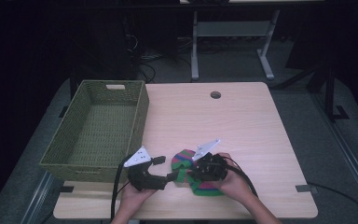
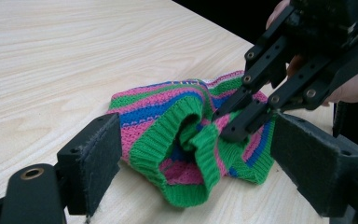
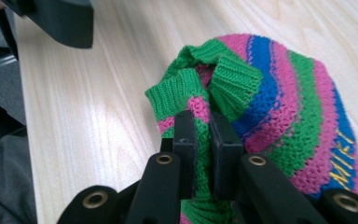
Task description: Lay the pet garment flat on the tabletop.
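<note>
Looking down on the pale wooden table (image 1: 242,121), we see our two hand-held grippers meeting at its near edge over a striped knitted hat (image 1: 182,161) in pink, green and blue. The largest thing beside us is the green woven basket (image 1: 140,112), which stands at the table's left side, just beyond and left of our left gripper (image 1: 168,176); nothing lies between it and the hat except that gripper. A round hole (image 1: 215,94) sits in the tabletop far from us, well apart from the work. The hat (image 2: 168,116) lies flat on the wood with its green ribbed cuff (image 2: 186,154) turned toward the left gripper (image 2: 196,163), whose padded jaws stand spread wide on either side of the cuff without touching it. Our right gripper (image 3: 203,135) comes in from the hat's other side with its jaws pressed together, pinching a fold of the green cuff (image 3: 191,88) and pink knit between the pads. The rest of the hat (image 3: 298,107) spreads to the right of those jaws.
</note>
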{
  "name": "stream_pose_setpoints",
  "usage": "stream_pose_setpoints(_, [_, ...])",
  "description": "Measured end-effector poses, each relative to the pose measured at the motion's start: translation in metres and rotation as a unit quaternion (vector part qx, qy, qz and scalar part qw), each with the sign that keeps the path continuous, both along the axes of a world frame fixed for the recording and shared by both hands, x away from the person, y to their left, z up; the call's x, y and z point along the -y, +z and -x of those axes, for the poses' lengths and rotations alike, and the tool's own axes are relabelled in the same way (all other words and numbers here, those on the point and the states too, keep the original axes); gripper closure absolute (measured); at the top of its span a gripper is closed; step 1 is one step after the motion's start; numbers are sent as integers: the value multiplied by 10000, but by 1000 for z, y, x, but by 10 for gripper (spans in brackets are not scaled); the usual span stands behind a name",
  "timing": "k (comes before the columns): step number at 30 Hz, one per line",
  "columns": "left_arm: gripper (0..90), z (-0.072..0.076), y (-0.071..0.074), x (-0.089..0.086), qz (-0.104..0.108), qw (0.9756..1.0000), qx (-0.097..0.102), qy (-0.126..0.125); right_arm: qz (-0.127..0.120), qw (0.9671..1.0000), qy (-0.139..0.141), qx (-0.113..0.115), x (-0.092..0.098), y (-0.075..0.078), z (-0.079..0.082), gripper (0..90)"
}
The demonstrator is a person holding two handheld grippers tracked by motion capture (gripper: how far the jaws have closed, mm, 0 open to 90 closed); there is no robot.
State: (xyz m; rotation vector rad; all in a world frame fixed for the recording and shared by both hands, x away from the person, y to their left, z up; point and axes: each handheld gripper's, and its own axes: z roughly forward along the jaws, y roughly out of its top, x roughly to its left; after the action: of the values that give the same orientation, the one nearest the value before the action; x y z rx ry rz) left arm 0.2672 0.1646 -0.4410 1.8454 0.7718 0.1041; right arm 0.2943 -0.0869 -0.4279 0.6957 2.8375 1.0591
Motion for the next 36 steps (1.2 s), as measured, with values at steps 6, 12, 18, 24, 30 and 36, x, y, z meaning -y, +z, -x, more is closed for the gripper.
stream_pose_setpoints(6, [163, 0, -1, 0, 26, 10000, -21, 13, -246, 9996, -125, -62, 11, 9, -3, 828])
stream_pose_setpoints(12, [163, 0, -1, 0, 61, 10000, -22, 9, -525, 9984, -211, 24, 24, 26, -6, 830])
stream_pose_setpoints(18, [162, 0, -1, 1, 55, 10000, -12, -18, -781, 9965, -285, 59, 38, 39, -9, 831])
stream_pose_setpoints(24, [163, 0, -1, 3, 80, 10000, -26, -30, -983, 9942, -426, 106, 52, 51, -11, 830])
stream_pose_setpoints(30, [163, -1, -2, 6, 77, 9999, -39, -80, -1068, 9927, -531, 168, 63, 57, -12, 830])
stream_pose_setpoints(36, [163, -2, 0, 12, 78, 9999, -18, -153, -1253, 9902, -601, 129, 73, 61, -14, 830])
